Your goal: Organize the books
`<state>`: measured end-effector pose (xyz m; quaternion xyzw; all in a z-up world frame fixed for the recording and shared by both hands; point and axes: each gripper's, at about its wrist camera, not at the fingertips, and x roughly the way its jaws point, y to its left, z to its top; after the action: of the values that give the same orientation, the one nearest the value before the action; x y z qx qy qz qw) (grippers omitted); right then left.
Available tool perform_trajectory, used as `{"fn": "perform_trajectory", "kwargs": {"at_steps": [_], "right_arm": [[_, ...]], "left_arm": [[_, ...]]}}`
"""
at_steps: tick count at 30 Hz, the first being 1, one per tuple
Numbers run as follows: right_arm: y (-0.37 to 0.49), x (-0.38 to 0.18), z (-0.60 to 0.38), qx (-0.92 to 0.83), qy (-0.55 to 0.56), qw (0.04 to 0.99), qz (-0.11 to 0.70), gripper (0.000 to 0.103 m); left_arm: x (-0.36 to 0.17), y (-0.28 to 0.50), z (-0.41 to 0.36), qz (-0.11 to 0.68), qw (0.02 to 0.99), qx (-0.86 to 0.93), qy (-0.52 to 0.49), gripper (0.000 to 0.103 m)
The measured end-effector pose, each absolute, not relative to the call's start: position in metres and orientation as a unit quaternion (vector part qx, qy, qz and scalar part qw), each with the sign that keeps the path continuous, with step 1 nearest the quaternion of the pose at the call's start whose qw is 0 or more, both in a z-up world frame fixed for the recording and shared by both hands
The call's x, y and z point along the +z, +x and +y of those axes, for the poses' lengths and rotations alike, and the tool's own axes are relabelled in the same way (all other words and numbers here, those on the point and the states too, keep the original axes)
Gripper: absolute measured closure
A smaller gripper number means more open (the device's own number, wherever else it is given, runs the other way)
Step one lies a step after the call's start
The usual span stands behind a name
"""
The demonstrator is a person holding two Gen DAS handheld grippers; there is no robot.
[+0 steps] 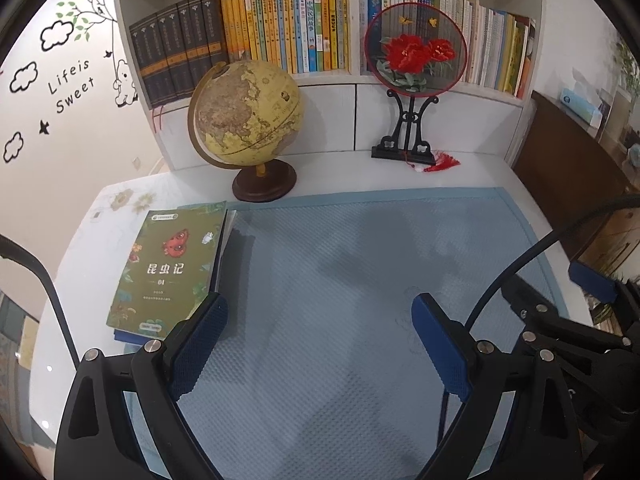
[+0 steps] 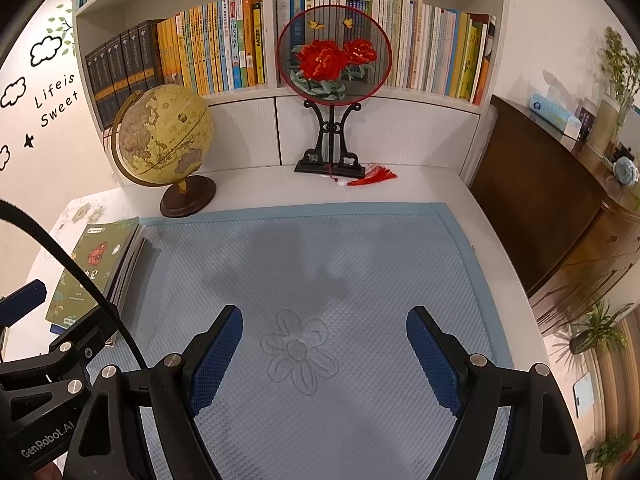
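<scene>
A stack of books topped by a green-covered book (image 1: 170, 266) lies flat at the left edge of the blue mat (image 1: 360, 280); the right wrist view shows the same green book (image 2: 96, 264) at far left. My left gripper (image 1: 320, 312) hangs open over the mat, its left finger close to the stack's near corner, nothing between its pads. Over the flower pattern in the mat's middle my right gripper (image 2: 324, 324) stands open and empty. Upright books (image 1: 280, 28) fill the shelf behind the desk.
A globe (image 1: 244, 116) on a round wooden base stands behind the stack. A round embroidered fan (image 1: 416, 48) on a black stand sits at the back centre with a red tassel. A dark wooden cabinet (image 2: 560, 184) borders the desk on the right.
</scene>
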<state>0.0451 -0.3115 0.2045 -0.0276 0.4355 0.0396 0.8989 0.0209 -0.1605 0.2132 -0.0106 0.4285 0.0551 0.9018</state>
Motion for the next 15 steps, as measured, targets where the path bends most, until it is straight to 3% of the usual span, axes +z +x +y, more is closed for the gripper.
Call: {"fn": "perform_trajectory", "kwargs": {"at_steps": [15], "right_arm": [[0.0418, 0.2048, -0.3051, 0.047, -0.035, 0.898, 0.436, 0.021]], "left_arm": [[0.2165, 0.0197, -0.1518, 0.421, 0.905, 0.063, -0.019, 0.01]]}}
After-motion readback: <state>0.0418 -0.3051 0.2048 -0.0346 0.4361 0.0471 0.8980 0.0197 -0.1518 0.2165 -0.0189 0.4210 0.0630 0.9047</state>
